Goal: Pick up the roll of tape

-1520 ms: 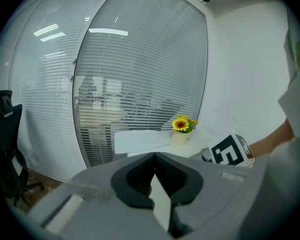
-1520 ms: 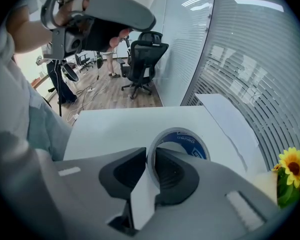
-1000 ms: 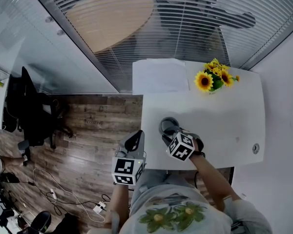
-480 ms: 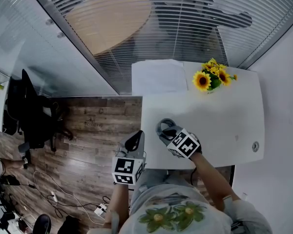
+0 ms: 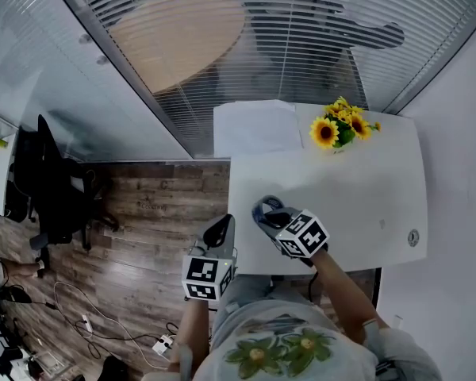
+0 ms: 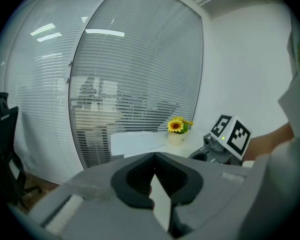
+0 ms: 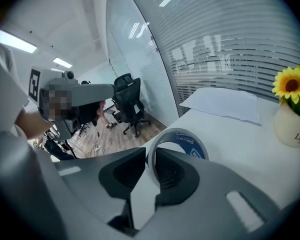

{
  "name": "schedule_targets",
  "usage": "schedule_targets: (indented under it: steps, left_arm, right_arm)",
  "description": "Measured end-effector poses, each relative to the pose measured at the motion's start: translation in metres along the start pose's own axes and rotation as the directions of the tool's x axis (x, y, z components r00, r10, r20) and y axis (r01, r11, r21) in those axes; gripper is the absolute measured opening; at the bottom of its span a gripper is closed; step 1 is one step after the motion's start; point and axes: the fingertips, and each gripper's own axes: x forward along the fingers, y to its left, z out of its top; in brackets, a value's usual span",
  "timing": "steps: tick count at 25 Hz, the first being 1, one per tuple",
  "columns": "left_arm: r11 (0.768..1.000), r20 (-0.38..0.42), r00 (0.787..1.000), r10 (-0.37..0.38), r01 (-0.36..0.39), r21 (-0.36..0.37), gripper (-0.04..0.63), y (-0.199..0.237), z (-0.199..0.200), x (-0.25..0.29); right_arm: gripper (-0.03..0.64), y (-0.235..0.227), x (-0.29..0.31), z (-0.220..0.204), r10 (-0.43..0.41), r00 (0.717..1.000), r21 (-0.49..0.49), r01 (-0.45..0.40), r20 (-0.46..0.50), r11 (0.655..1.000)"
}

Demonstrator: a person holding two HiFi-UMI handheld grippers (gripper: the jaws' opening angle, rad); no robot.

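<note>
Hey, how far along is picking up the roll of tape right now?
Done: the right tongs are clamped on the wall of the roll of tape. In hand: the roll is held on edge above the white table; whether it's fully clear I can't tell. Left: lift it away. The left tongs, shut and empty, sit idle.

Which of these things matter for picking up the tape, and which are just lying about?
For the job:
tape
right hand-held gripper, shut on the tape

Just lying about:
sunflowers
paper
chair
left hand-held gripper, shut and empty
</note>
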Motion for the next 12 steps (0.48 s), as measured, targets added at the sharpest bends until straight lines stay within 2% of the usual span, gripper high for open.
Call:
schedule_targets:
  steps: [12]
  left_arm:
    - [1.000, 0.014, 1.000, -0.009, 0.009, 0.001, 0.003, -0.011, 0.002, -0.009]
  right_arm:
    - [0.063, 0.007, -0.024, 0.014, 0.001, 0.993, 0.054, -0.007, 0.118, 0.999]
